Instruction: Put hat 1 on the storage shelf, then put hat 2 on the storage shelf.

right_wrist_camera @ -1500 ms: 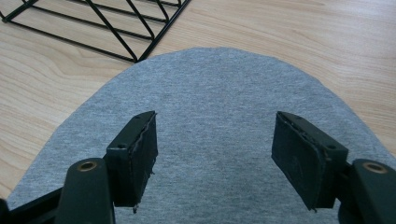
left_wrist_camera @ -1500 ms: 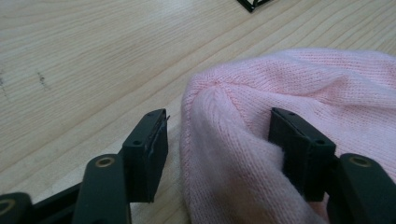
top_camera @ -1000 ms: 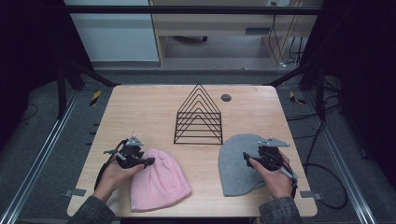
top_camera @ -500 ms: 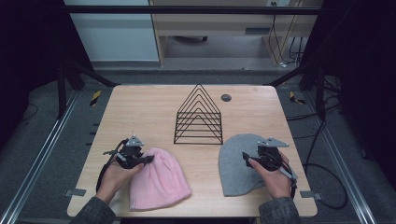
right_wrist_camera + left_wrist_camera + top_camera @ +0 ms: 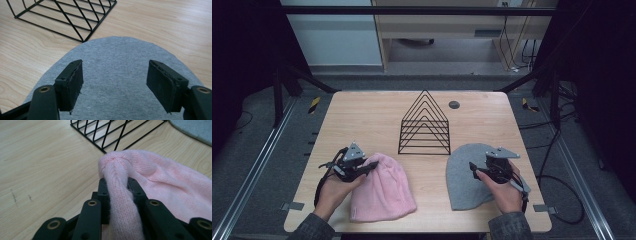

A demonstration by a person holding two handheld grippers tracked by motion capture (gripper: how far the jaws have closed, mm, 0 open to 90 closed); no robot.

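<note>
A pink knit beanie [image 5: 384, 192] lies at the table's front left. My left gripper [image 5: 370, 168] is at its upper left edge. In the left gripper view the jaws have just been closing, and my left gripper [image 5: 116, 183] is now shut on a raised fold of the pink beanie [image 5: 160, 177]. A grey beanie [image 5: 462, 180] lies flat at the front right. My right gripper [image 5: 473, 167] rests over it. In the right gripper view my right gripper [image 5: 115, 77] stands open, its pads wide apart above the grey beanie [image 5: 115, 55].
A black wire rack [image 5: 424, 125] shaped like a triangle stands mid-table, just beyond both hats; it also shows as the wire rack [image 5: 112, 132] and the wire rack [image 5: 65, 15]. A small dark disc [image 5: 454, 104] lies behind it on the wooden table [image 5: 362, 115].
My left gripper has closed on the pink beanie's edge and risen slightly, pulling a fold up. The right gripper has stayed still.
</note>
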